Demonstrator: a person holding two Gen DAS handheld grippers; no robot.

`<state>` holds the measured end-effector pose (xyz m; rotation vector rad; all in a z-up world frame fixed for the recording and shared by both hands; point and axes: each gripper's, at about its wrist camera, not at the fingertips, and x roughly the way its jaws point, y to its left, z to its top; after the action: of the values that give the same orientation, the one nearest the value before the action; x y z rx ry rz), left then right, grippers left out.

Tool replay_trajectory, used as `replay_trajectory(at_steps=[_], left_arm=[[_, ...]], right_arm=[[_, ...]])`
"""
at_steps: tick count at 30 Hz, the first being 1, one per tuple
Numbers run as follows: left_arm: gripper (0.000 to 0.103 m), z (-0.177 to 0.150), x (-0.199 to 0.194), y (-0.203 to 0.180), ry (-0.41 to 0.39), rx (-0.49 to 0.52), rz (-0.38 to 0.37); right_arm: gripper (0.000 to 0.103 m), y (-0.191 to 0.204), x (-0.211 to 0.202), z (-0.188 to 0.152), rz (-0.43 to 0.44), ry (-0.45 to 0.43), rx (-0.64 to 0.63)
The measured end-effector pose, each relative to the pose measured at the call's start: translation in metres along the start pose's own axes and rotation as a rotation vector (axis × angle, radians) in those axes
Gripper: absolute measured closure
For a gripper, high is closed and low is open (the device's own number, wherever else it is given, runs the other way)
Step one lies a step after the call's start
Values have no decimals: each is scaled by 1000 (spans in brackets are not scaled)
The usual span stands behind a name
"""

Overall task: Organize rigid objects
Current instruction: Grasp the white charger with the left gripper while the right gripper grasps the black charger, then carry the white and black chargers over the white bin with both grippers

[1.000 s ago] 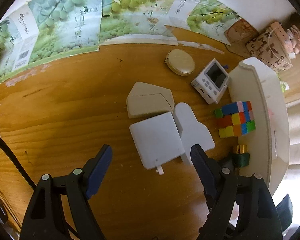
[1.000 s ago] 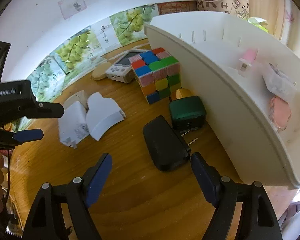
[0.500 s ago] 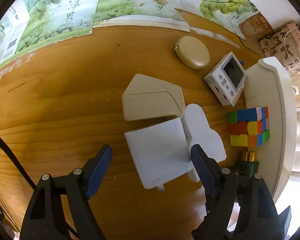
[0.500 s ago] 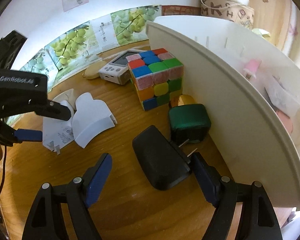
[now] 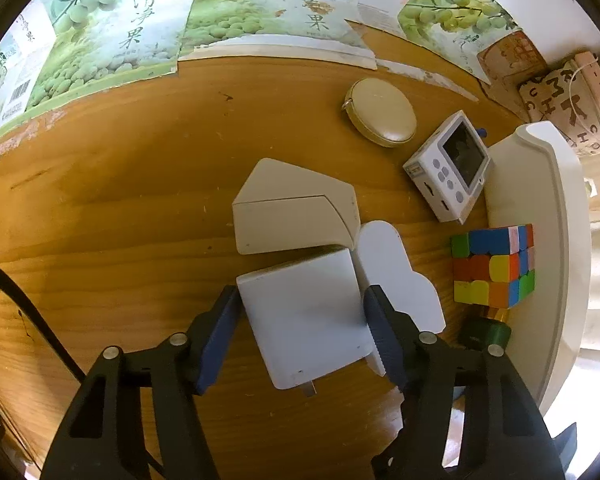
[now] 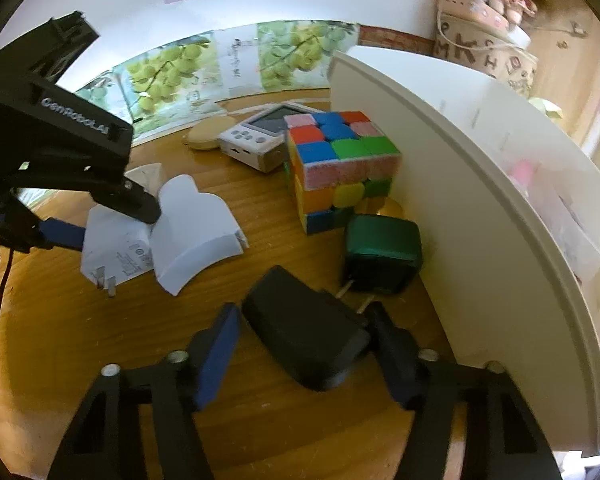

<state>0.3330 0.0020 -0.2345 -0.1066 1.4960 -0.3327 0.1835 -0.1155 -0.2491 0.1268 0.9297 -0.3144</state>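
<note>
A white square plug charger point(image 5: 304, 316) lies flat on the wooden table, prongs toward me. My left gripper point(image 5: 303, 292) straddles it from above, jaws closing, both blue pads point(image 5: 220, 336) touching its sides. In the right wrist view the same charger point(image 6: 116, 248) sits between those fingers. A black charger point(image 6: 308, 340) lies slantwise between the fingers of my right gripper point(image 6: 304, 310), whose jaws are closing with the pads against its ends. A green charger point(image 6: 380, 256) stands just behind it.
A beige angular case point(image 5: 296, 216) and a white cloud-shaped piece point(image 5: 396, 276) touch the white charger. A colour cube point(image 6: 340, 168), a small white screen device point(image 5: 448, 168) and a beige oval case point(image 5: 382, 112) lie further back. A white curved tray wall point(image 6: 480, 220) rises at right.
Both pairs of jaws have narrowed from wide apart onto their chargers. The left gripper sank closer to the white charger; the right gripper rolled slightly around the black one.
</note>
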Motion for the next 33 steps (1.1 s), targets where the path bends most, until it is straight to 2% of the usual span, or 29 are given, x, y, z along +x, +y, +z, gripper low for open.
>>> replay_trajectory(at_steps=[9,20,28,33], left_arm=[[37,1,3,-2,18,4,-7],[38,-24,-3,9,51,-14,2],[38,-47,-7,23,80,-65,7],[38,-70,-13,28,74,-51,25]], right_arm=[[41,5,-1,-2,37,10,-32],[41,16,-15,-15,105,70,-77],[41,19,-43,-8,132,29,-86],[41,17,-64,-2,161,2,-109]])
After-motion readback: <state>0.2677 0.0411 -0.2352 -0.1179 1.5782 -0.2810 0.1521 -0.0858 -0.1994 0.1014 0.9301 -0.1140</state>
